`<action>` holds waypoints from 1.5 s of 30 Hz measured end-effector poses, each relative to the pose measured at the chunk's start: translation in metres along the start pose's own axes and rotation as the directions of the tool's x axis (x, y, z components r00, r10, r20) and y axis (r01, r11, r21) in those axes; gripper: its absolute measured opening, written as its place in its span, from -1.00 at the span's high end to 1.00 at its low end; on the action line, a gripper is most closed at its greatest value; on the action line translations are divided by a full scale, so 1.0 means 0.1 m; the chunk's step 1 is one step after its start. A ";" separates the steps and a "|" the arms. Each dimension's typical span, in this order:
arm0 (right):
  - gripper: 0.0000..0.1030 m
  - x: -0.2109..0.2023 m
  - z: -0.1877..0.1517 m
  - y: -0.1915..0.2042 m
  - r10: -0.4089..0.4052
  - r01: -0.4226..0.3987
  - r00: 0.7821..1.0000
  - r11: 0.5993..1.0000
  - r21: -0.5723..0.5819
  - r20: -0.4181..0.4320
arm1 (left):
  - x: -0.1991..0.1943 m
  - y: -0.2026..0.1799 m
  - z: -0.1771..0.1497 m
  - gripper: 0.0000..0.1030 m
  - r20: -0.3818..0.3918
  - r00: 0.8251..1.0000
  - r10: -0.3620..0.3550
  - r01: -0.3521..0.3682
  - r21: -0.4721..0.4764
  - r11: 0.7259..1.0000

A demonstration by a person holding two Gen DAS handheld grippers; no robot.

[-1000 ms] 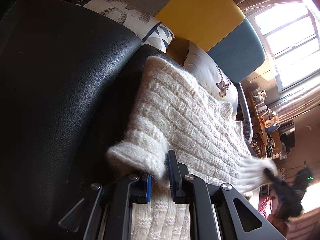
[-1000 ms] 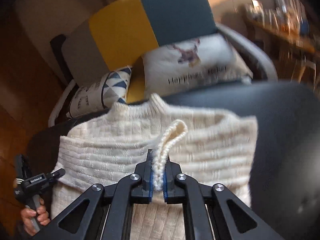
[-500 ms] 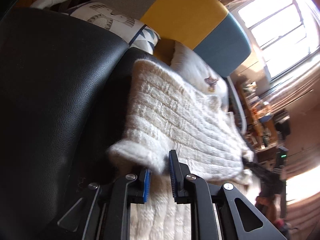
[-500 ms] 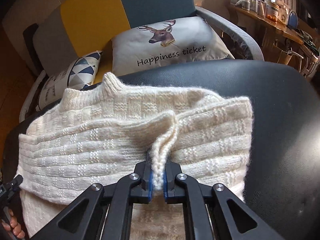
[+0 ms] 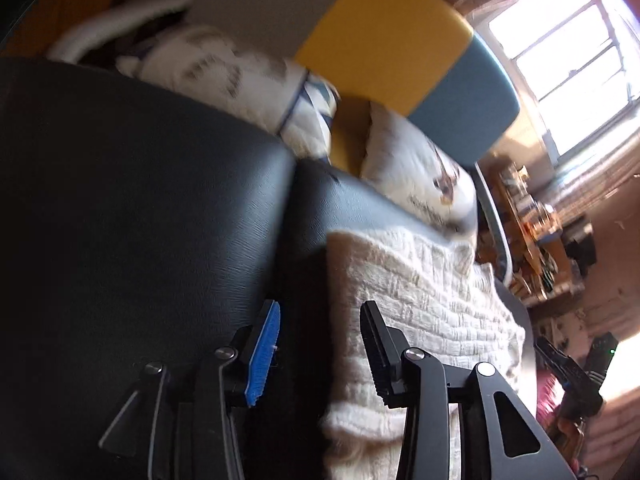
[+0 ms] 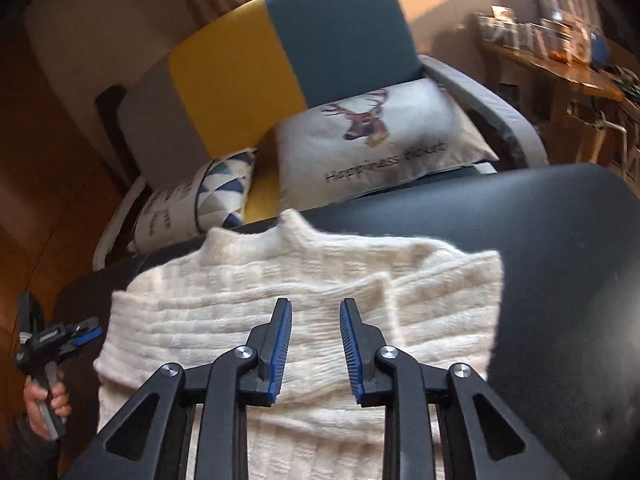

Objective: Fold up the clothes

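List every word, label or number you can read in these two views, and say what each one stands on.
"Happiness ticket": black script, blurred but legible, on the deer cushion.
Grey lettering on the triangle-patterned cushion: too blurred to read.
White label on the left gripper body: too small to read.
Items on the wooden shelf: nothing legible.
The cream sweater carries no text.

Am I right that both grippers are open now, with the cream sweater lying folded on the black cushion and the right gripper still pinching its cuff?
Not quite: the right gripper pinches nothing. The right wrist view shows its jaws apart above the cream sweater, nothing between them. The rest holds: the left gripper is open too, and the sweater lies folded on the black cushion.
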State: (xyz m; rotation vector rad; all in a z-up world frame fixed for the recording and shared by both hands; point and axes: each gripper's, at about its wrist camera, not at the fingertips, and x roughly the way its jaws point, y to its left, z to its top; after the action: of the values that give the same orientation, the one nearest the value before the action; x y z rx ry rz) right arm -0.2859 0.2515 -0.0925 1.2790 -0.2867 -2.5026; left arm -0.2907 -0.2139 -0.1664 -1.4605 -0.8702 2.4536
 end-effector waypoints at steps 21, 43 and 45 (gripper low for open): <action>0.54 0.61 -0.39 0.14 -0.183 0.178 0.980 0.982 -0.057 -0.081 | 0.29 -0.65 -0.02 0.68 0.166 0.943 0.288 -0.324 0.270 0.907; 0.56 0.42 -0.67 0.06 -0.107 0.107 0.993 0.994 0.011 -0.055 | 0.01 -0.80 -0.87 0.36 0.126 0.959 0.252 -0.281 0.354 0.892; 0.56 0.37 -0.66 0.01 -0.077 0.079 0.995 0.996 0.039 -0.062 | -0.03 -0.83 -0.88 0.36 0.123 0.957 0.263 -0.289 0.340 0.895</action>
State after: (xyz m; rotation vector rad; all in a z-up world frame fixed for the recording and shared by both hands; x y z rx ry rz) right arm -0.2530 0.2348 -0.1583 1.4051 -0.2812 -2.5297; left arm -0.2280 -0.1116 -0.1495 -1.4471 -0.2112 2.6968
